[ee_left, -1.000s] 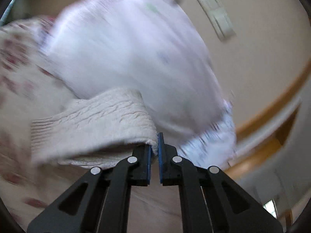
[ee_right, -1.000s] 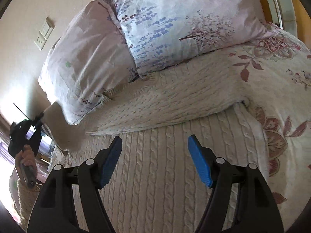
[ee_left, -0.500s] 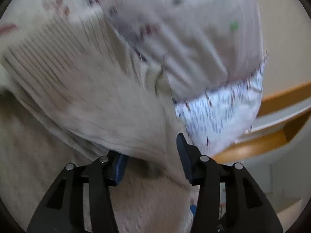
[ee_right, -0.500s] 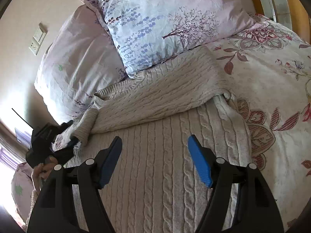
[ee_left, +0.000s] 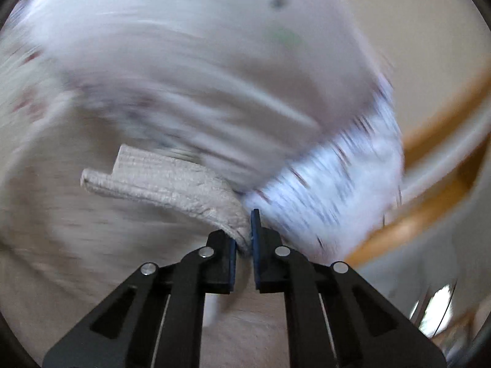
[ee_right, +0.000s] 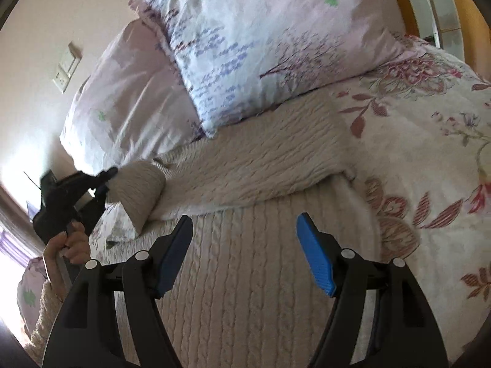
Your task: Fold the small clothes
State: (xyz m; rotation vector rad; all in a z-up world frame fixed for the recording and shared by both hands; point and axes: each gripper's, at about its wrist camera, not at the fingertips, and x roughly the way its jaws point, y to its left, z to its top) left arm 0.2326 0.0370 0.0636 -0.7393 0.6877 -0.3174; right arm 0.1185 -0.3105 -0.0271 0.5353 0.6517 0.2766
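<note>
A cream cable-knit sweater [ee_right: 245, 270] lies spread on the bed, with one sleeve folded across its upper part [ee_right: 260, 165]. My left gripper [ee_left: 244, 236] is shut on the sweater's other sleeve [ee_left: 172, 184] and holds its cuff lifted; in the right wrist view this gripper [ee_right: 106, 181] is at the sweater's left side with the sleeve end [ee_right: 141, 193] hanging from it. My right gripper [ee_right: 245, 251] is open and empty, just above the sweater's body. The left wrist view is motion-blurred.
Two floral pillows [ee_right: 270, 36] [ee_right: 129, 104] lie against the wall beyond the sweater. A floral bedspread [ee_right: 429, 141] extends to the right. A wooden bed frame [ee_left: 429, 190] runs along the left gripper's right side. A wall socket [ee_right: 66, 69] is at the upper left.
The left gripper has closed again on the sleeve cuff after being open half a second ago, and now holds it raised over the sweater's left side. The right gripper stays open above the body.
</note>
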